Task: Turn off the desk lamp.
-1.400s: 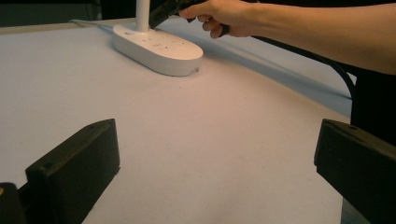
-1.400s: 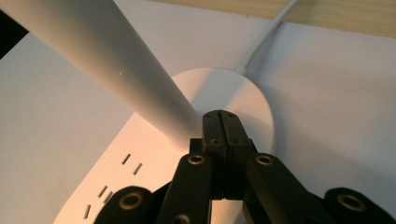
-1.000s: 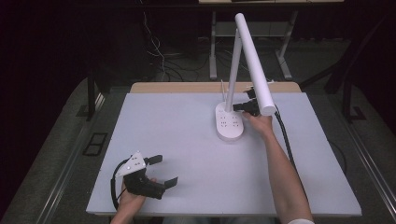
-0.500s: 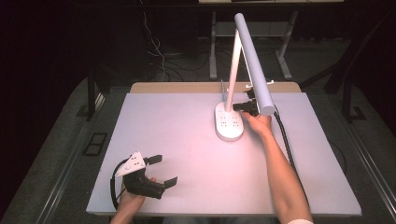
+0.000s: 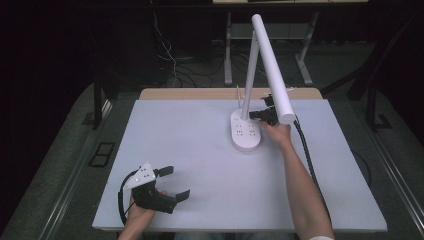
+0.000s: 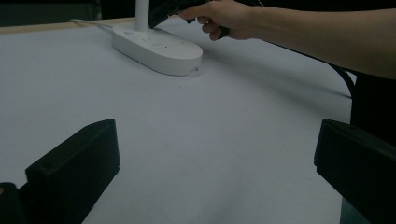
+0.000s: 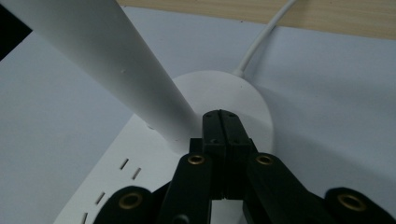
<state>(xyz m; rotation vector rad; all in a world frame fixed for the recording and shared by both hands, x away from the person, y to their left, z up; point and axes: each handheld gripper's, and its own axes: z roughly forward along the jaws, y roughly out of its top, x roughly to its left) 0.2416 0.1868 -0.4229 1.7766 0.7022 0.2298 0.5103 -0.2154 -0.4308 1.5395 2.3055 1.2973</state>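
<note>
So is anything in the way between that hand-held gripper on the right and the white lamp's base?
Nothing visible. The right hand-held gripper, jaws shut together with nothing between them, already has its tip over the lamp base beside the stem. Whether it touches the base I cannot tell.

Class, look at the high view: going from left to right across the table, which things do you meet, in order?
Black left gripper with its grey three-cornered plate → white oval lamp base with socket slots → black right gripper, jaws shut beside the lamp's white upright post → black cable trailing from it.
</note>
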